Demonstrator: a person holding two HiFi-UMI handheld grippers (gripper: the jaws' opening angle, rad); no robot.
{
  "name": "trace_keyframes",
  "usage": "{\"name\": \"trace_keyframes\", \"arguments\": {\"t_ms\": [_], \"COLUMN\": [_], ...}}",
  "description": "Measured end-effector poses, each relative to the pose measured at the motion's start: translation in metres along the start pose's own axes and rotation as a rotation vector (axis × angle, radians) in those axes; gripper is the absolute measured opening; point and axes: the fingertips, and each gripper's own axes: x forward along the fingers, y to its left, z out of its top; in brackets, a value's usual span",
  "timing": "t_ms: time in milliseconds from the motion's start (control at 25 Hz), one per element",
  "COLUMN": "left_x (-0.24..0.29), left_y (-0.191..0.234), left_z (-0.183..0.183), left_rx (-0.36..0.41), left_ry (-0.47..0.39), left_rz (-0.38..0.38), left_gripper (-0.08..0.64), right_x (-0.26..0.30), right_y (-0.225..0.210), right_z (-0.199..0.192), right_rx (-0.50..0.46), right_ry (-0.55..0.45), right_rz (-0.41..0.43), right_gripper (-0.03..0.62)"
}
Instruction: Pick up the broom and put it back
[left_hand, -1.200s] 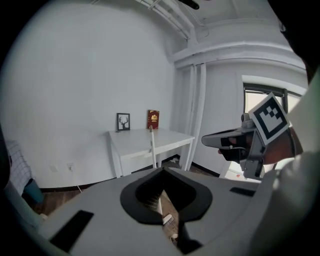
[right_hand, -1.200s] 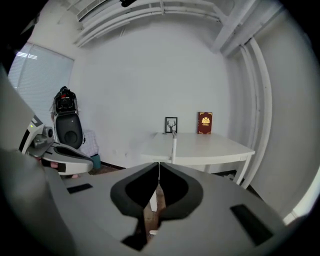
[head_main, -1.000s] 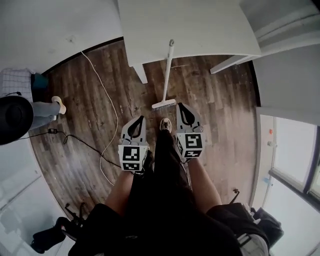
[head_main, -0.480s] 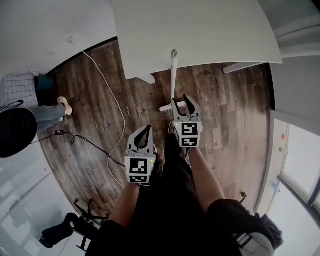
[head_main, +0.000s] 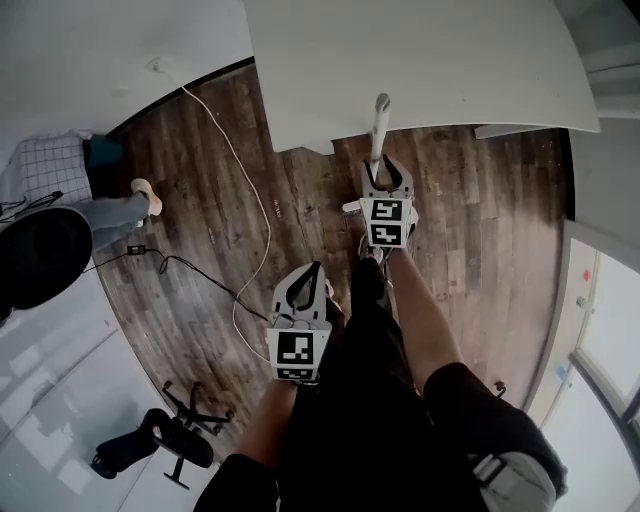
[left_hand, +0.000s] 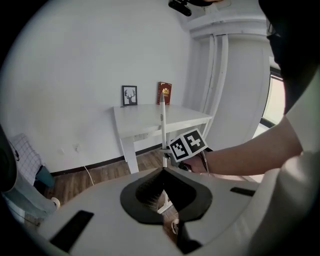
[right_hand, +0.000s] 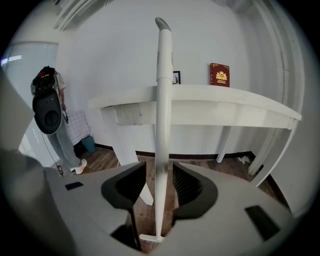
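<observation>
Broom stands upright on the wood floor, right in front of the white table. Its handle runs up past the table's front edge, whether it touches that edge can't be told. Broom head sits on the floor at 6 o'clock in the right gripper view, bristles down.

Right gripper: jaws have just been opening and now stand apart w/ the handle between them. There's a gap each side and the pads aren't pressing, so it's released, not grasping. In the head view the right gripper is stretched out toward 12 o'clock, w/ the broom poking out past its tips toward the table.

Left gripper: jaw tips meet, clenched on nothing. In the head view the left gripper hangs low by the person's leg, at approx 7 o'clock of the right one & well apart from the broom. Its own view takes in the broom at 12 o'clock, w/ the right gripper's marker cube beside the handle.

On the tabletop at the wall: red book & small picture frame, side by side. White cable trails over the floor at approx 10 o'clock of the left gripper in the head view
</observation>
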Motion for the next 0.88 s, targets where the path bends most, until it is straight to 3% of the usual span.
{"name": "trace_keyframes", "arguments": {"t_ms": [80, 120, 440, 680, 880], "left_x": [-0.002, -0.004, -0.013, -0.038, -0.055], "left_y": [0.005, 0.007, 0.005, -0.014, -0.030], "left_z": [-0.001, -0.002, 0.001, 0.007, 0.018], "left_rx": [0.003, 0.001, 0.059, 0.172, 0.230], "left_ry": [-0.001, -0.001, -0.023, -0.068, -0.119], "left_rz": [0.006, 0.008, -0.043, -0.129, -0.199], "left_gripper": [0.002, 0.002, 0.002, 0.002, 0.002], "right_x": [0.007, 0.007, -0.032, -0.094, -0.161], "right_y": [-0.003, -0.003, 0.009, 0.014, 0.006], "right_z": [0.001, 0.002, -0.003, -0.007, 0.020], "right_rx": [-0.004, -0.006, 0.000, 0.039, 0.071], "right_ry": [-0.015, -0.024, -0.086, -0.139, -0.225], "right_rz": [-0.013, -0.015, -0.031, -0.093, -0.168], "right_gripper": [0.159, 0.096, 0.091, 0.091, 0.091]}}
